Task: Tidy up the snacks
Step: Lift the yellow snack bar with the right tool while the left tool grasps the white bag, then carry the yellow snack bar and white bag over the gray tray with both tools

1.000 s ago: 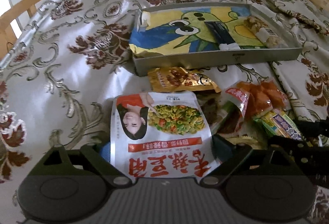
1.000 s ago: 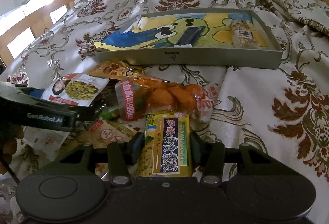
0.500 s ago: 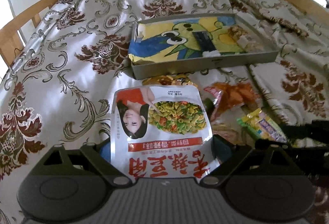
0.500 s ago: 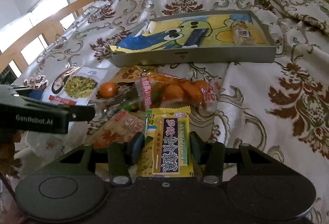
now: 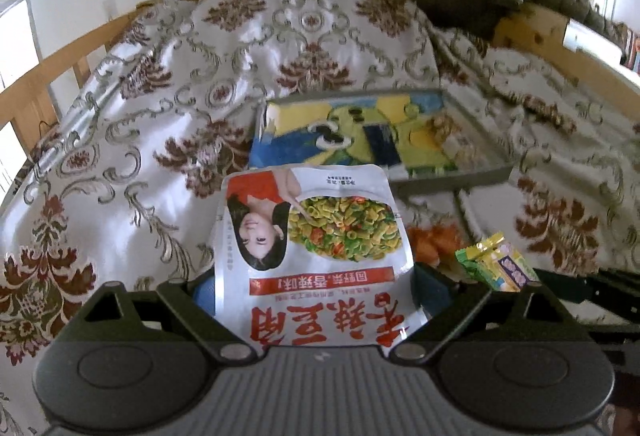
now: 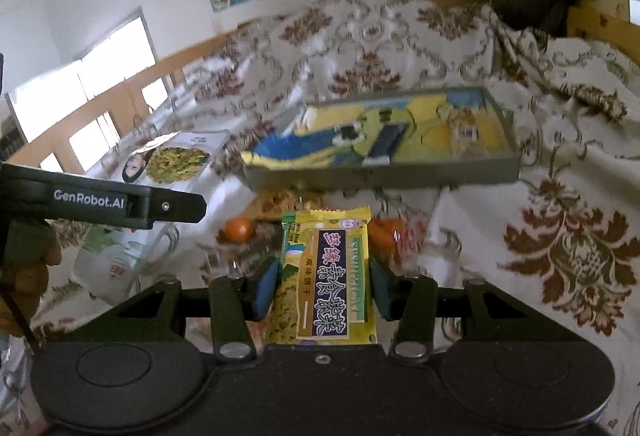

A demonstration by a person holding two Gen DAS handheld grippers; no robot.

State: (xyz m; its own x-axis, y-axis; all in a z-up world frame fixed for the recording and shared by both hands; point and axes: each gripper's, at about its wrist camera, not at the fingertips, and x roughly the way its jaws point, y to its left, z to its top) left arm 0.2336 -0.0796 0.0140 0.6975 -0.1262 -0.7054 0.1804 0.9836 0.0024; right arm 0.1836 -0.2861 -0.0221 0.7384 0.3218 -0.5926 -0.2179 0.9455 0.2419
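- The bedspread point(image 5: 132, 139) has lots of bare room to the left of the grey tray point(image 5: 452, 177) and past it, up to the wooden bed rail point(image 5: 52, 75) on the left.
- On the right, the cloth is bunched in folds near the tray's right wall, so there is less flat room there.
- The tray's front wall stands up just beyond the snack pile. Inside lies a big yellow and blue cartoon bag point(image 6: 360, 139) — its left end pokes out over the tray's left edge.
- A small dark packet point(image 6: 386, 141) and a clear packet of pale snacks point(image 6: 466, 127) rest on top of that bag.
- The left gripper point(image 5: 310, 300) is clamped on the white snack bag point(image 5: 312, 236), held above the bed. The bag shows a lady and green and yellow bits, with red letters, all upside down.
- The right gripper point(image 6: 322, 286) pinches the yellow biscuit packet point(image 6: 326, 276) by its sides. It has a dark stripe with letters and a zigzag top edge.
- Below it, a small orange fruit point(image 6: 239, 229) and a bag of orange snacks point(image 6: 394, 236) lie on the bed — near the tray's front wall.
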